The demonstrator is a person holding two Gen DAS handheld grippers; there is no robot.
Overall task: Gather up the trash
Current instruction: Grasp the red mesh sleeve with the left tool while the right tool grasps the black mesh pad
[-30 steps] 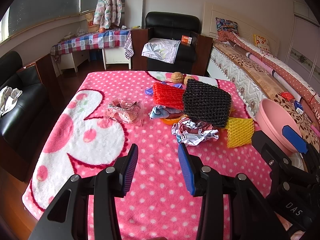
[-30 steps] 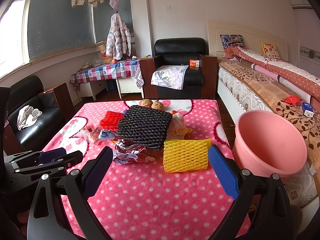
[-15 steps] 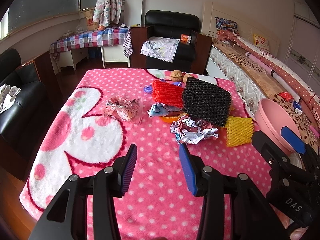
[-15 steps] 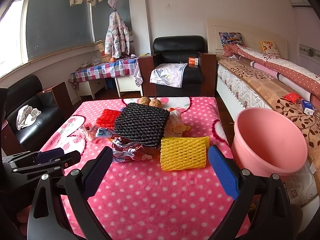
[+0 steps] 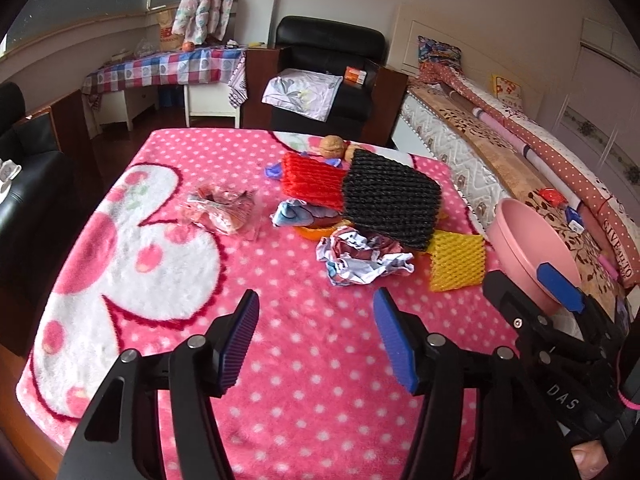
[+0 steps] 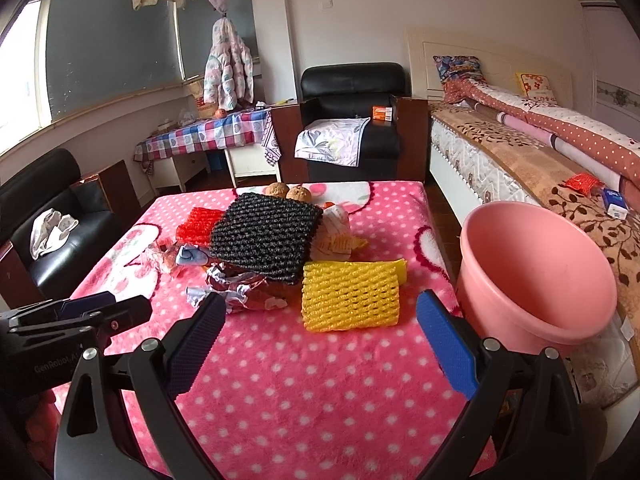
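Note:
A heap of trash lies mid-table on the pink dotted blanket (image 5: pixel 160 264): a black foam net (image 5: pixel 390 200) on top, a red foam net (image 5: pixel 312 178), a crumpled foil wrapper (image 5: pixel 360 258), a yellow foam net (image 6: pixel 350 296) and a clear snack bag (image 5: pixel 222 212) off to the left. My left gripper (image 5: pixel 314 308) hovers short of the foil wrapper, its jaws opening with nothing between them. My right gripper (image 6: pixel 322 312) stands open just in front of the yellow net, not touching it. A pink basin (image 6: pixel 536 272) sits at the table's right edge.
Two walnuts (image 6: pixel 286 191) lie behind the heap. A bed (image 6: pixel 520 152) runs along the right, close behind the basin. A black armchair (image 6: pixel 352 120) stands beyond the table's far edge and a black sofa (image 6: pixel 48 220) on the left.
The left gripper's jaws have spread wider apart. The right gripper has crept slightly closer to the yellow net. The trash has not moved.

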